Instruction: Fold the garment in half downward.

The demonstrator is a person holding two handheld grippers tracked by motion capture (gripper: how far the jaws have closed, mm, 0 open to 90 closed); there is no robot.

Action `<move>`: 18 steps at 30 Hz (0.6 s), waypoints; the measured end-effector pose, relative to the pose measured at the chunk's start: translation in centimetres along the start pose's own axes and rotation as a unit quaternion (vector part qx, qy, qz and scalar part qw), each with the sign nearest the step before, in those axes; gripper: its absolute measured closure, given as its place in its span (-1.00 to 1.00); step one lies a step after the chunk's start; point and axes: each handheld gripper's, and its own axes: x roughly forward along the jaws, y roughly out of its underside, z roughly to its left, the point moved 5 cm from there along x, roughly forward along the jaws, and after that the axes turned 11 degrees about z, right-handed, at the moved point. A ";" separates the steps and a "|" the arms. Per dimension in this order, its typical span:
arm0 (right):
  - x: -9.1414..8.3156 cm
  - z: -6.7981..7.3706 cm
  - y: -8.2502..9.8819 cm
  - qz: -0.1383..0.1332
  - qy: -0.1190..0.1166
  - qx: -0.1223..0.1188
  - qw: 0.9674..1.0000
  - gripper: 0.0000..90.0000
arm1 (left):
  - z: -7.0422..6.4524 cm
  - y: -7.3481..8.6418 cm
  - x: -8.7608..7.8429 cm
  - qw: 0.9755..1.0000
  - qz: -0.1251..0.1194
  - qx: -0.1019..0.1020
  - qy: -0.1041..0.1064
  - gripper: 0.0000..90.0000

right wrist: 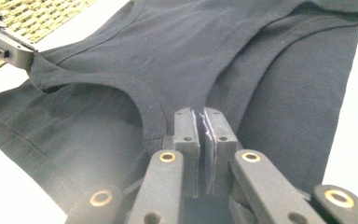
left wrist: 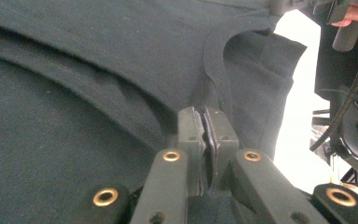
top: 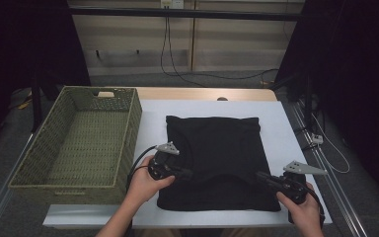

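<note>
A black garment (top: 212, 143) lies folded on the white table (top: 153, 123), its curved neckline toward the near edge. My left gripper (top: 190, 174) is shut on the garment's near-left shoulder; in the left gripper view the closed pads (left wrist: 206, 116) pinch the cloth (left wrist: 98, 60) beside the neckline. My right gripper (top: 259, 175) is shut on the near-right shoulder, its pads (right wrist: 200, 116) clamped on the fabric (right wrist: 191, 51) at the neckline's hem. The right gripper view also shows the left gripper (right wrist: 25, 58) pulling its corner into a point.
A green woven basket (top: 61, 186) stands empty at the table's left side, close to my left hand (top: 143, 185); its weave (right wrist: 37, 14) shows in the right gripper view. Cables (top: 325, 143) hang off the right edge. Bare white table (top: 286, 128) surrounds the garment.
</note>
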 end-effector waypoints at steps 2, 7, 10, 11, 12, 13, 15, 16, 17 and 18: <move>-0.1 0.1 0.0 -0.001 -0.002 0.001 1.000 0.89 | -0.1 -0.1 -0.2 1.000 0.001 0.002 0.003 0.92; -0.3 0.2 -0.1 -0.005 -0.007 0.002 1.000 0.89 | -0.4 -0.1 -0.2 1.000 -0.002 0.003 0.007 0.92; -0.6 0.3 0.2 -0.004 -0.009 0.000 1.000 0.89 | -0.5 -0.2 -0.3 1.000 0.003 0.006 0.007 0.92; -0.6 0.4 0.3 -0.004 -0.009 0.000 1.000 0.89 | -0.6 -0.2 -0.3 1.000 0.002 0.007 0.009 0.92; -0.7 0.3 0.3 -0.005 -0.010 0.000 1.000 0.89 | -0.6 -0.2 -0.3 1.000 0.003 0.009 0.009 0.92; -0.8 0.3 0.4 -0.005 -0.010 0.002 1.000 0.89 | -0.7 -0.3 -0.3 1.000 0.005 0.009 0.010 0.92; -0.9 0.3 0.3 -0.007 -0.011 0.003 1.000 0.89 | -0.9 -0.3 -0.3 1.000 0.007 0.013 0.009 0.92; -0.9 0.3 0.3 -0.007 -0.011 0.003 1.000 0.89 | -1.0 -0.3 -0.3 1.000 0.010 0.014 0.010 0.92; -0.9 0.4 0.3 -0.009 -0.011 0.002 1.000 0.89 | -1.0 -0.3 -0.2 1.000 0.011 0.015 0.011 0.92; -0.9 0.4 0.3 -0.008 -0.012 0.003 1.000 0.89 | -1.0 -0.3 -0.2 1.000 0.010 0.013 0.011 0.92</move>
